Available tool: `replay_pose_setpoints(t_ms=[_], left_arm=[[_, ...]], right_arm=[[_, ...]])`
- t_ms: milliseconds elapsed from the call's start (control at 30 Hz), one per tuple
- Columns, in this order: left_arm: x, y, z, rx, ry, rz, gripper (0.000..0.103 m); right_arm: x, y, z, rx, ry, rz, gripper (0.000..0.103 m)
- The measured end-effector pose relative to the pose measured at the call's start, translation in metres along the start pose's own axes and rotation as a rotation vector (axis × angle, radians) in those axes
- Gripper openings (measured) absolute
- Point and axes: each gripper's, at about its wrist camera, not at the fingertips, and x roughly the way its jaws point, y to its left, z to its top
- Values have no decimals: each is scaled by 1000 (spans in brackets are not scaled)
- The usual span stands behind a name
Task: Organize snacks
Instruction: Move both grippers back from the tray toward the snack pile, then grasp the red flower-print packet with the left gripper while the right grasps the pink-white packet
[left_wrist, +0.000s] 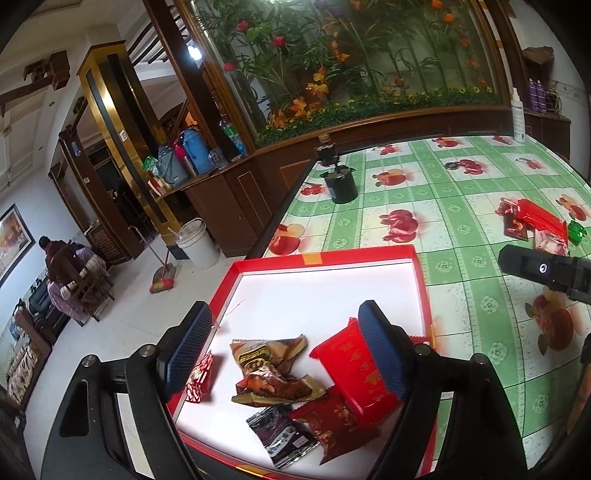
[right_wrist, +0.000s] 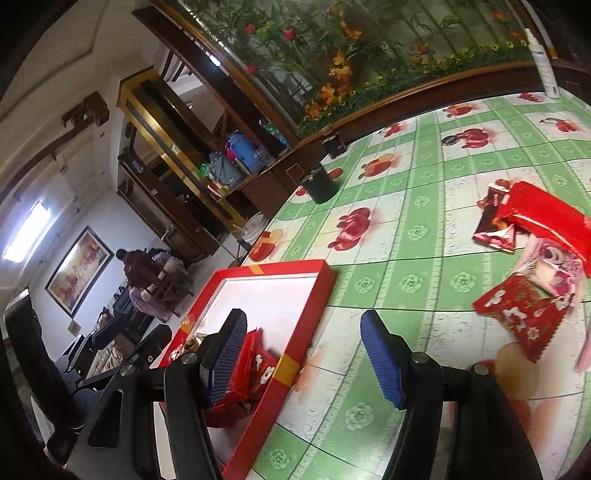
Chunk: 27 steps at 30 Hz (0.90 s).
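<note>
A red box (left_wrist: 373, 252) with a white inside lies at the table's left edge; it also shows in the right wrist view (right_wrist: 291, 347). Several snack packets lie in it: brown ones (left_wrist: 275, 373), a dark purple one (left_wrist: 282, 435), a red packet (left_wrist: 352, 365) and a small red-white one (left_wrist: 199, 378). My left gripper (left_wrist: 286, 354) is open above these packets, holding nothing. My right gripper (right_wrist: 304, 356) is open and empty over the box's right wall. More packets lie loose on the table at the right: red ones (right_wrist: 543, 214), a red flowered one (right_wrist: 524, 317) and a pink one (right_wrist: 550, 266).
The table has a green checked cloth with fruit prints (left_wrist: 443, 206). A black cylinder (left_wrist: 341, 182) stands near the far left edge. A white bottle (left_wrist: 518, 114) stands at the back. A wooden cabinet with a flower panel (left_wrist: 351, 66) runs behind the table.
</note>
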Motion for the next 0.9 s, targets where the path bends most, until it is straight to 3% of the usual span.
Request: replay_pose_setpoints(t_ms=[200, 467, 700, 900], left_arm=[[-6, -24, 15, 24, -10, -94, 82], [-2, -90, 32, 107, 24, -261, 82], [-6, -152, 47, 192, 43, -363, 82], [-14, -190, 49, 253, 48, -424, 82]], right_arm=[[-30, -23, 11, -5, -73, -62, 67], [-104, -109, 32, 92, -205, -220, 72], [-139, -160, 35, 96, -174, -360, 73], [-158, -186, 19, 85, -122, -425, 74]])
